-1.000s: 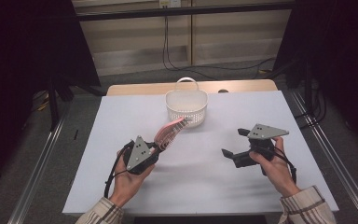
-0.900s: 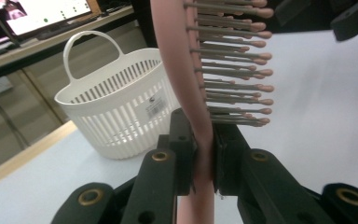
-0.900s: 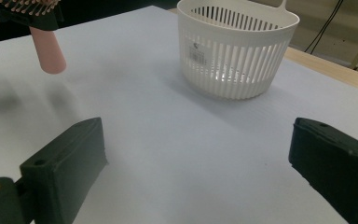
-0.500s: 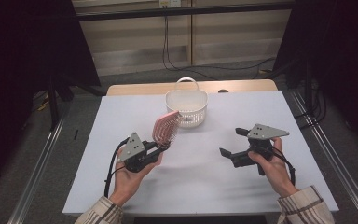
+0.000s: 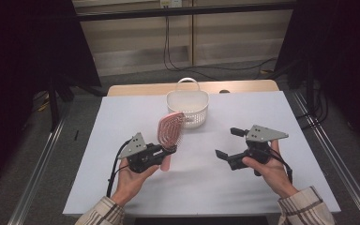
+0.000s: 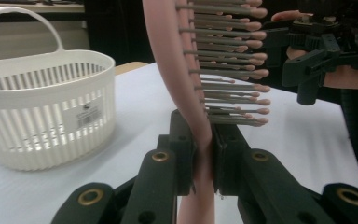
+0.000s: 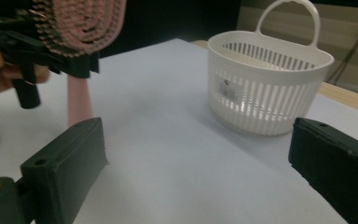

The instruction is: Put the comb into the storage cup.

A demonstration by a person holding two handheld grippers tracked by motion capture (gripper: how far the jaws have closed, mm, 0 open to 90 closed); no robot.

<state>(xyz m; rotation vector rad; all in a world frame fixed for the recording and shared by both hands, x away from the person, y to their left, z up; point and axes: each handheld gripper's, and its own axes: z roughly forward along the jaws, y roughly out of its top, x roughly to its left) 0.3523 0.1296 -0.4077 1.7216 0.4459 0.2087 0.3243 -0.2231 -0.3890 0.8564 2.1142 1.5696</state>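
Note:
A pink hairbrush (image 5: 169, 130) stands upright above the white table (image 5: 215, 187), bristles facing right. My left gripper (image 5: 168, 151) is shut on its neck, just below the head. In the left gripper view the black jaws (image 6: 204, 140) pinch the pink handle (image 6: 186, 70) from both sides. My right gripper (image 5: 226, 142) hovers open at the right with nothing between its jaws; in the right gripper view (image 7: 198, 140) its jaws stand wide apart. A white slotted basket (image 5: 187, 108) with a handle sits at the back middle, just beyond the brush.
The basket (image 7: 265, 84) looks empty from the right gripper view. A bare wooden strip (image 5: 136, 89) runs along the table's far edge. Dark stands and cables lie on the floor beyond. The table's front and right side have free room.
The left hand has turned the brush from a slant toward the basket to a more upright stand, staying in about the same spot. The right gripper has hardly moved.

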